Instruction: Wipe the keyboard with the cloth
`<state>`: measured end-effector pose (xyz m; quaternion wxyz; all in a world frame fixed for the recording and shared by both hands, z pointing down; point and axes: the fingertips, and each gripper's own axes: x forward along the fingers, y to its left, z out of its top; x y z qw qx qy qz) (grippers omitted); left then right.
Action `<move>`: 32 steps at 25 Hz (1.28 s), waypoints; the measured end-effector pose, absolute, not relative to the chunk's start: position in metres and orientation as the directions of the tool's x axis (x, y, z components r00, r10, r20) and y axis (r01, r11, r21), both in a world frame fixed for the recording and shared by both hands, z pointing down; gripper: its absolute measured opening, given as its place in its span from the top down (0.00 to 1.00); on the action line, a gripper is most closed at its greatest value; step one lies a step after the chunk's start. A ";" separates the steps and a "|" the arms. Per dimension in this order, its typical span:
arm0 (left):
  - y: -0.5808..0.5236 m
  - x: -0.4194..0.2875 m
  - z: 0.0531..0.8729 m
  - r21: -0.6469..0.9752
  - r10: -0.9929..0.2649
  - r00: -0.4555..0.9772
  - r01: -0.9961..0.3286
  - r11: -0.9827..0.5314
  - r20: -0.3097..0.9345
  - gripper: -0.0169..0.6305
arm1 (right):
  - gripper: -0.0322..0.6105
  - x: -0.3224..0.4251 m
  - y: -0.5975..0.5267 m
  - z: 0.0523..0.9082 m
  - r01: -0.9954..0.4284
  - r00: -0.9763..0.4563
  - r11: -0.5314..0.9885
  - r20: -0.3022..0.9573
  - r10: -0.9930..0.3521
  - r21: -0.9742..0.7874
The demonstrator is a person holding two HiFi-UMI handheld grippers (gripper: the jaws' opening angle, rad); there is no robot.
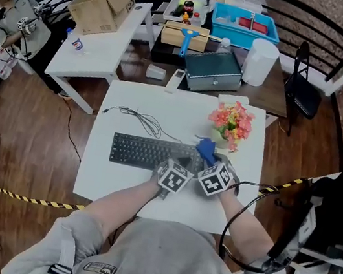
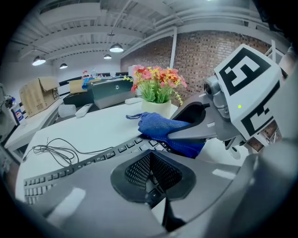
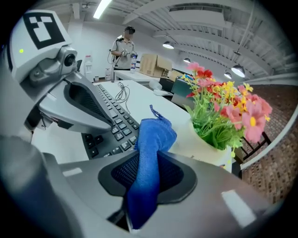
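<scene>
step: we're wiping kbd [image 1: 142,151], R end | R gripper [image 3: 149,162] pinching cloth [image 3: 156,135], lying on keys nr flowers [image 1: 230,120] | L gripper [image 2: 150,158] closed, empty, over kbd | next: we're likely dragging cloth L along rows, light press

Black keyboard [image 1: 145,153] flat on white table [image 1: 117,182], blue cloth [image 1: 205,151] bunched on its right end, touching keys

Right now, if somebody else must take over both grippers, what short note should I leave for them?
Left gripper: jaws together, empty, above the black keyboard, right part.
Right gripper: shut on the blue cloth, which lies on the keys at the keyboard's right end, beside the flower pot.
Done: cloth is gripped and on the keys.
To do: wipe along the rows toward the left end; how much is already wiped does not show.
</scene>
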<state>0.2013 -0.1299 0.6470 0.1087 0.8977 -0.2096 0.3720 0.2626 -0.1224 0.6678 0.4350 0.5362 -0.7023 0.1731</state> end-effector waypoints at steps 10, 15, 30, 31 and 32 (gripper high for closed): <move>-0.089 0.201 0.659 0.086 -0.226 0.671 -0.399 -0.913 0.706 0.98 | 0.78 0.238 -0.063 0.678 -0.907 -0.039 0.361 0.813 -0.581 0.215; -0.070 0.199 0.665 0.102 -0.200 0.682 -0.376 -0.921 0.703 0.98 | 0.78 0.228 -0.043 0.683 -0.906 -0.031 0.364 0.823 -0.567 0.217; -0.134 0.163 0.642 0.061 -0.343 0.647 -0.517 -0.854 0.682 0.98 | 0.78 0.210 -0.135 0.652 -0.838 -0.110 0.477 0.776 -0.622 0.264; -0.140 0.159 0.639 0.057 -0.355 0.640 -0.529 -0.846 0.681 0.98 | 0.78 0.208 -0.143 0.651 -0.830 -0.119 0.489 0.773 -0.623 0.267; -0.146 0.154 0.638 0.056 -0.365 0.635 -0.542 -0.838 0.681 0.98 | 0.78 0.205 -0.150 0.651 -0.823 -0.127 0.501 0.772 -0.623 0.269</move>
